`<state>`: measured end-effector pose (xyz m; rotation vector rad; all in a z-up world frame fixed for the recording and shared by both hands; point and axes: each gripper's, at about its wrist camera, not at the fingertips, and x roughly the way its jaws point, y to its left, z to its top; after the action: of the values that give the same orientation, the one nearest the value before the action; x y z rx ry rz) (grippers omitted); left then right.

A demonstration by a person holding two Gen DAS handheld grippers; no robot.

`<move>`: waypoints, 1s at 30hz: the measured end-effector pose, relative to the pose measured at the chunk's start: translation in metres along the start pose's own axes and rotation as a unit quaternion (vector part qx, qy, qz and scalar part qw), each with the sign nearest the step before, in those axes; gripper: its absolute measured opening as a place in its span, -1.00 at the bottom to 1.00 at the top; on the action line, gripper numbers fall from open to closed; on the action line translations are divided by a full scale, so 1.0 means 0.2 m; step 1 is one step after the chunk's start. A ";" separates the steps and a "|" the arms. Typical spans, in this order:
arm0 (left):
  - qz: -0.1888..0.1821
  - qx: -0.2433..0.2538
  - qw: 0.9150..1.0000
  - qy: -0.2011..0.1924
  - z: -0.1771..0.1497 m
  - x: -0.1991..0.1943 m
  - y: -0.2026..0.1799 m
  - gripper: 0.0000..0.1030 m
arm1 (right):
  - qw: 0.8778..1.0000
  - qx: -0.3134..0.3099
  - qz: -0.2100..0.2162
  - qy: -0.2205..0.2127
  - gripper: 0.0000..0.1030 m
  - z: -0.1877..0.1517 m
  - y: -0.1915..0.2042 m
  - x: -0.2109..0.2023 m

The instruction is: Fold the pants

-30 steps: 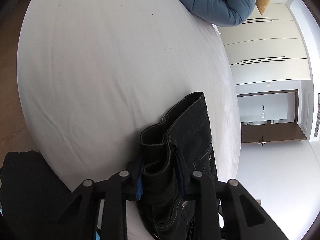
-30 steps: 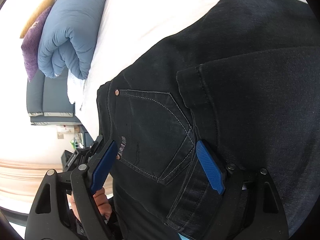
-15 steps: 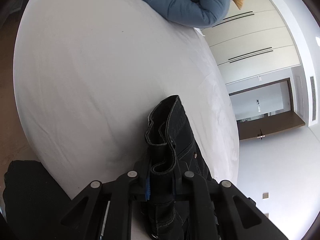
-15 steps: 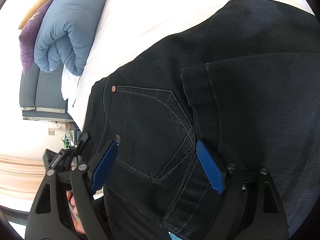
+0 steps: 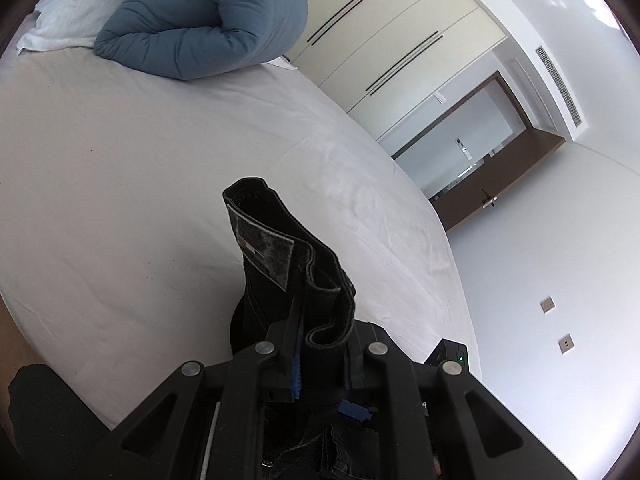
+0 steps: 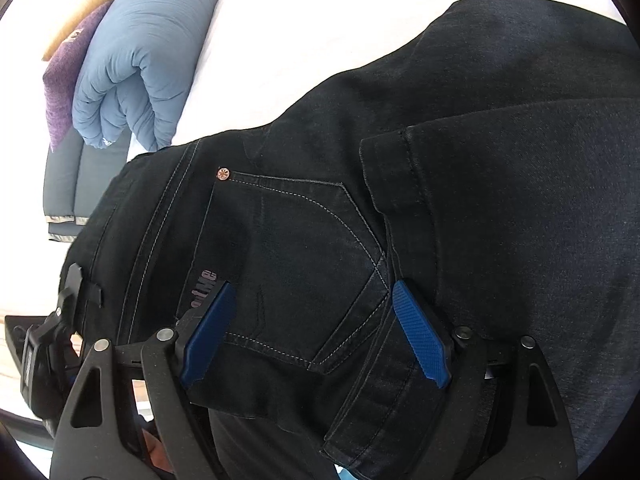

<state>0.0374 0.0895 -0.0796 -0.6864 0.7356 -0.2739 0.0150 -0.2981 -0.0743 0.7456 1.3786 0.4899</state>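
Observation:
Black denim pants [image 6: 300, 240] lie on the white bed sheet [image 5: 120, 180], back pocket up, with a leg end folded over at the right. My left gripper [image 5: 320, 332] is shut on a bunched piece of the pants' waistband [image 5: 272, 248], which stands up from the jaws above the bed with its inner label showing. In the right wrist view my right gripper [image 6: 314, 292] is open just over the back pocket. Its blue pads [image 6: 208, 332] stand wide apart on either side of the pocket's lower corner and grip nothing.
A rolled blue duvet [image 5: 208, 28] and a white towel [image 5: 68, 20] lie at the far end of the bed, with a purple pillow [image 6: 64, 80] beside the duvet. White wardrobe doors [image 5: 400, 40] and a doorway [image 5: 472, 152] are beyond the bed. Part of a hand [image 6: 156, 452] shows under the right gripper.
My left gripper first closed tighter on the waistband, then rose and rolled, lifting the fabric off the sheet. The right gripper stayed where it was, still open.

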 end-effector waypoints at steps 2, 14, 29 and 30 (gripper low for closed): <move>-0.001 0.015 1.000 0.005 -0.02 0.01 -0.05 -0.73 | 1.000 0.017 0.023 -0.001 0.57 0.01 -0.02 -0.03; 0.007 0.158 0.987 0.043 -0.24 0.13 -0.44 -0.73 | 0.988 0.052 0.144 -0.037 0.58 0.01 -0.15 -0.38; 0.035 0.302 0.946 0.111 -0.64 0.35 -0.70 -0.73 | 0.993 -0.058 0.085 -0.055 0.58 0.08 -0.06 -0.77; 0.037 0.308 0.944 0.113 -0.66 0.35 -0.71 -0.73 | 0.993 -0.065 0.079 -0.052 0.58 0.08 -0.05 -0.77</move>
<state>-0.0025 -0.1116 -0.0941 -0.0312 0.8350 -0.4925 0.0066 -0.4177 0.0255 0.7675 1.1845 0.6502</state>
